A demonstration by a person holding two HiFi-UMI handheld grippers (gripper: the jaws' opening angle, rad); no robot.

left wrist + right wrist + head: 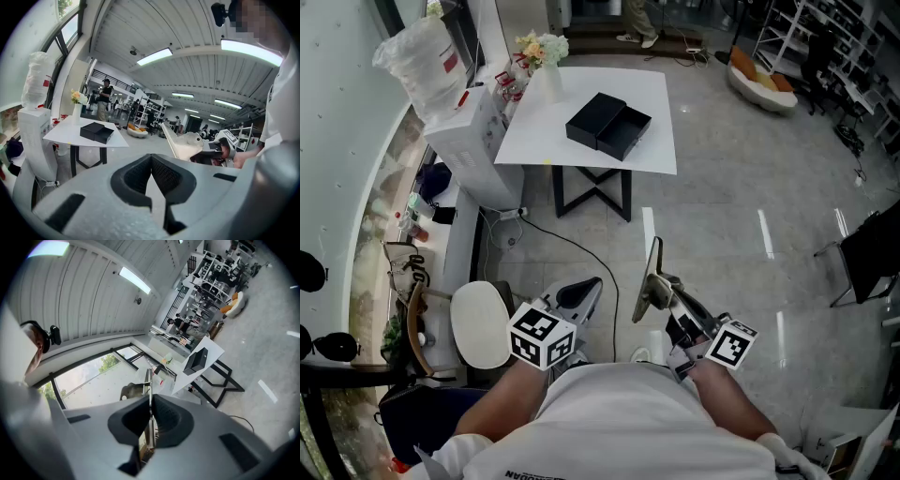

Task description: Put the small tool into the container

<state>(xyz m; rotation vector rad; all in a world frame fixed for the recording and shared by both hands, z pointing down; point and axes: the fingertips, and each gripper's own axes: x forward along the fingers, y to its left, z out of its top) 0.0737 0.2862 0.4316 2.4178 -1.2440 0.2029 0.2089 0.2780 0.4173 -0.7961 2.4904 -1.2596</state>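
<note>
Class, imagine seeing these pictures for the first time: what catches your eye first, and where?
A white table stands well ahead across the grey floor, bearing a black container and a vase of flowers at its far left corner. Close to the person, the right gripper is shut on a thin metal tool; the left gripper is shut, empty.

Thin, silvery metal small tool (148, 380), pinched between the closed fingers (169, 420) of the right gripper (150, 403), lined up along them with its tip jutting past, carried in the air well apart from the white surface (647, 89). Flat black container (607, 125) in two halves side by side, one closed on top, the other an open tray, resting near the surface's middle, skewed to its edges.
</note>
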